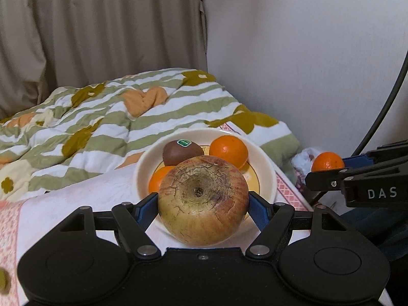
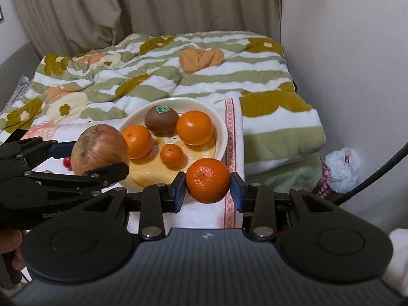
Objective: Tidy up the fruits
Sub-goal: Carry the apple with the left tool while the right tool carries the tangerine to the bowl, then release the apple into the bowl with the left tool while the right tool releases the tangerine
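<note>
Apple (image 1: 203, 200): a yellow-red apple with cracked skin around its dimple, lower centre of the left wrist view, pinched between the blue pads of the left gripper (image 1: 203, 204). In the right wrist view it shows at left centre, level with the near rim of the bowl.
Left gripper fingers: spread wide around the apple, both pads pressing its sides.
Held orange (image 2: 207, 180): centre of the right wrist view, gripped by the right gripper (image 2: 207, 192) in front of the bowl's near rim; in the left wrist view it shows at the right edge.
Right gripper fingers: the blue pads (image 2: 178, 191) touch the orange on both sides, pinching it.
Bowl (image 2: 221, 127): cream, with a yellow bottom, in the middle of both views, standing on a white cloth with a pink border (image 2: 230, 153).
Bowl contents: a brown kiwi (image 2: 162, 119) with a green sticker at the back, a large orange (image 2: 195, 127) to its right, a medium orange (image 2: 137, 141) at left and a small one (image 2: 171, 155) in front.
Blanket (image 2: 165, 76): green-and-white striped, with flower shapes, rumpled behind the bowl.
Curtain (image 2: 153, 7): beige, across the top of both views.
Plastic bag (image 2: 343, 165): white, on the floor by the wall at lower right in the right wrist view.
</note>
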Tool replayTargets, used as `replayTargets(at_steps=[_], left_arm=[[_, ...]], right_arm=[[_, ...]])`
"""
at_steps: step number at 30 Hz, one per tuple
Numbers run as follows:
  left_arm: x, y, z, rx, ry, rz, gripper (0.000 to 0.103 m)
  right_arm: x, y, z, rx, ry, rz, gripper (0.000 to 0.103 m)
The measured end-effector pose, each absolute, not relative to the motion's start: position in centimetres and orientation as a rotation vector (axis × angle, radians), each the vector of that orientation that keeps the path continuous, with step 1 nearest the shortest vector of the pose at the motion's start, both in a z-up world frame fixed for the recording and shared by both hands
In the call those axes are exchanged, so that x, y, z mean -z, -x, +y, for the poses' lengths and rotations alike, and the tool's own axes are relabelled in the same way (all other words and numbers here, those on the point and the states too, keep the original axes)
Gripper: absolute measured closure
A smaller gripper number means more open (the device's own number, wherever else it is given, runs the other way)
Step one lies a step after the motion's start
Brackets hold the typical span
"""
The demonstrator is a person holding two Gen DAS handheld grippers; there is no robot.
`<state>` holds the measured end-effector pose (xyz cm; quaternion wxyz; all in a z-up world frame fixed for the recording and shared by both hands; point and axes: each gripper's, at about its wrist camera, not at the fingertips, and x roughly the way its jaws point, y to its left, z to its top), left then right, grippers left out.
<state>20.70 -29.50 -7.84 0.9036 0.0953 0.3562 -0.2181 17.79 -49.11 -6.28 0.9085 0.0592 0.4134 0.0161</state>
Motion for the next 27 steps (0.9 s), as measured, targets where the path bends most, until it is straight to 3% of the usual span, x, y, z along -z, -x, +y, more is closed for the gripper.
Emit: replayTargets(at_steps=[15,17,19,27], left_arm=[[10.9,-23.0,-32.0,0.472,-0.293,0.775,0.025],[10.7,-22.6,-32.0,0.482,-0.300,0.748,0.018],[10.2,-22.3,-31.9,0.480,-0.313,0.715,0.000],[9.0,-21.8,-29.5,0.454,-0.257,0.765,0.000]], right_arm=[[7.6,-20.2,-50.4,0.012,-0.152,0.887,0.051],[7.5,-20.4,-50.5,0.014,-0.152,0.887,0.051],[7.5,-20.6,-50.5,0.014,-0.151,0.886,0.051],[7.4,-21.7,-49.7,-0.024,-0.142,0.880,0.051]])
